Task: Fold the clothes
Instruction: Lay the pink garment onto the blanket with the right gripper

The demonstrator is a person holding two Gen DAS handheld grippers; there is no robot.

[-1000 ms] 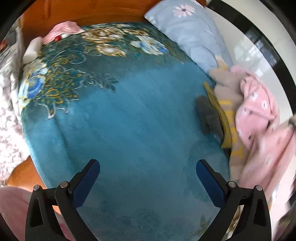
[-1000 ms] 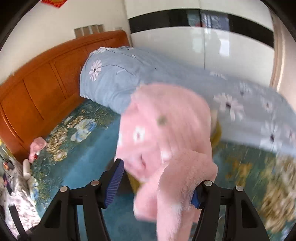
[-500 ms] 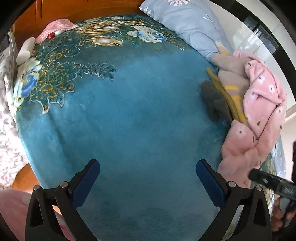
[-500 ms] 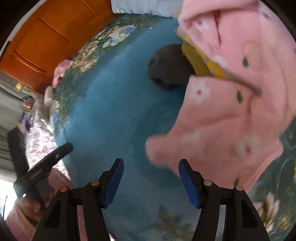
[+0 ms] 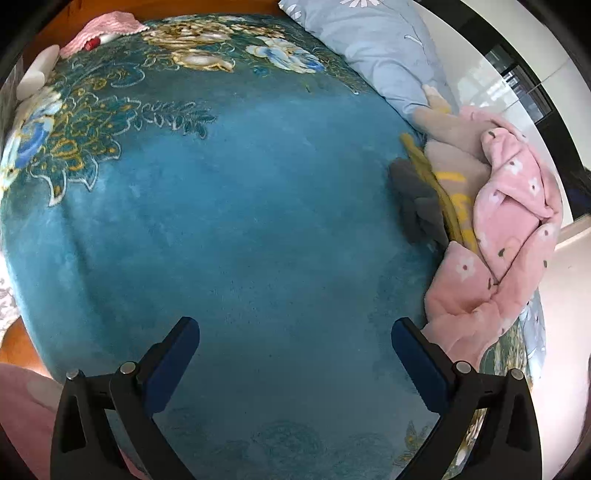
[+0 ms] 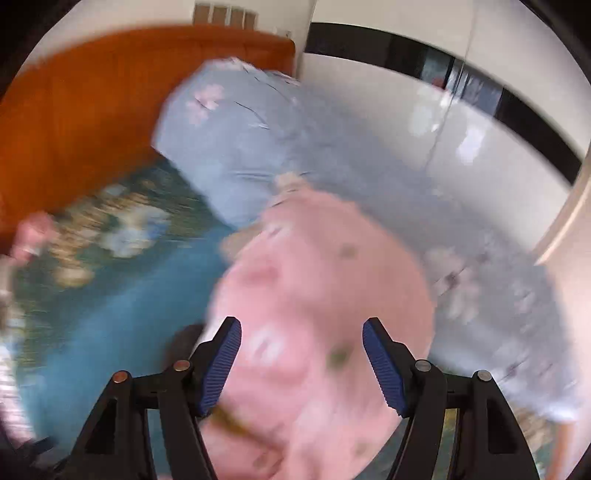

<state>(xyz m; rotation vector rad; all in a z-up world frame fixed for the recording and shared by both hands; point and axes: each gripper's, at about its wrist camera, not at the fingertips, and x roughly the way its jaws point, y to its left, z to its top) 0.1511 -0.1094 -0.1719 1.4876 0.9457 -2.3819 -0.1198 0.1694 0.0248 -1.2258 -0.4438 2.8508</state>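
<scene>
A pink fleece garment with small flowers (image 5: 506, 236) lies crumpled on a pile of clothes at the right edge of the teal bed blanket (image 5: 229, 229). Under it lie a beige and yellow garment (image 5: 454, 173) and a dark grey one (image 5: 417, 206). My left gripper (image 5: 295, 354) is open and empty above the bare blanket, left of the pile. In the blurred right wrist view my right gripper (image 6: 301, 363) is open just above the pink garment (image 6: 317, 295), with the fabric showing between its fingers.
A light blue floral duvet (image 5: 369, 48) lies along the far right of the bed and also shows in the right wrist view (image 6: 251, 147). A wooden headboard (image 6: 92, 110) stands behind. A pink cloth (image 5: 107, 31) and a white object (image 5: 37, 70) sit at the far left corner.
The pink garment was let go and now rests on the pile. My right gripper swung up and back over it, fast enough to blur. My left gripper barely moved.
</scene>
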